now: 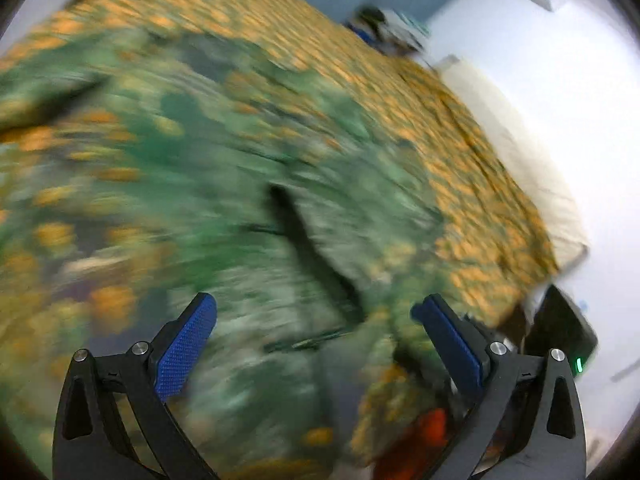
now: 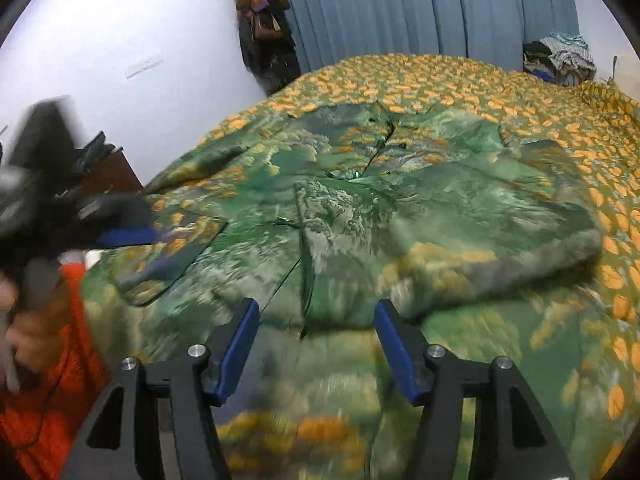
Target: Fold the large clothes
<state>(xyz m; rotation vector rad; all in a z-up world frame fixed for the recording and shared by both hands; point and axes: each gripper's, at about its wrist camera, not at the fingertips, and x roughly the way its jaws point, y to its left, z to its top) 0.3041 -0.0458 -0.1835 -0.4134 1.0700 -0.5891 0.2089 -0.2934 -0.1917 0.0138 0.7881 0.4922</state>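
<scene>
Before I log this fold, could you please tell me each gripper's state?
Left gripper: open, holding nothing.
Right gripper: open, holding nothing.

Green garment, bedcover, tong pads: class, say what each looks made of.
Green garment: soft woven cloth, matte; it creases and folds. Bedcover: printed fabric, orange on olive, rumpled. Right tongs' pads: blue, probably rubber; the left pad shows a dimpled grip texture.
</scene>
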